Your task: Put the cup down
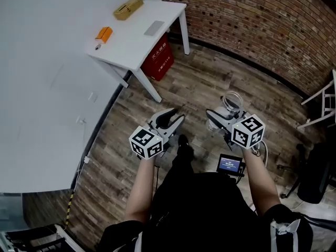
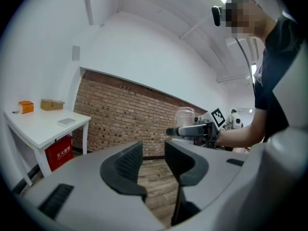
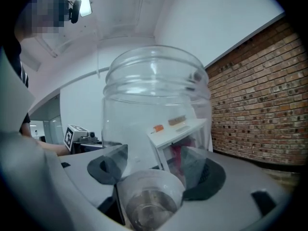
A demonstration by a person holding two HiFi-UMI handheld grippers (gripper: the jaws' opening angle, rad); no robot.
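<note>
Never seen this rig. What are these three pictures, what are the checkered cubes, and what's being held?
No robot here: a person holds a two-jaw gripper in each hand. The cubes with square markers are part of the grippers. The head view looks down from a camera on the person's head; the other two ride on the grippers and look along their jaws. The left gripper is open and empty. The right gripper is closed on a clear cup, held above the wooden floor. Ahead stands a white table bearing an orange box, a tan box and a flat grey item; a red box sits beneath.
</note>
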